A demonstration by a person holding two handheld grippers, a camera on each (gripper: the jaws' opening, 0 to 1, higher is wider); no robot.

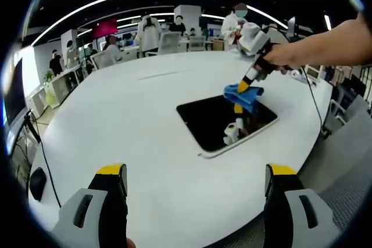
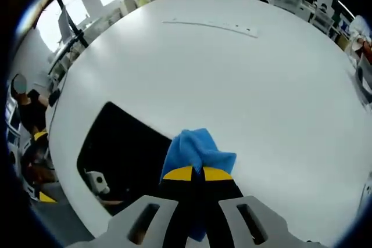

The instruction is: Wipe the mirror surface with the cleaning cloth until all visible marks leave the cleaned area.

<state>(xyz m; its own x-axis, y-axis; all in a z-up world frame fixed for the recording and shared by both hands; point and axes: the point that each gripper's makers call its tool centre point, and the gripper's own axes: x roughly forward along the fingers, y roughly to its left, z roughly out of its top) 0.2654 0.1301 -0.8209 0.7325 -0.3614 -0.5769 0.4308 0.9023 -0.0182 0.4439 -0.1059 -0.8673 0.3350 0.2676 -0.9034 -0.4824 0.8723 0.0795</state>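
A dark rectangular mirror with a pale frame lies flat on the white table. In the left gripper view my right gripper comes in from the right, held by a hand, and presses a blue cleaning cloth onto the mirror's far edge. The right gripper view has the same cloth bunched between my right gripper's yellow-tipped jaws, which are shut on it, over the mirror's right edge. My left gripper stands open over the table's near side, well short of the mirror, with nothing between its jaws.
The table's near rim curves below the left gripper. A thin seam crosses the table's far part. Chairs, desks and several people stand beyond the table. A cable trails off the right side.
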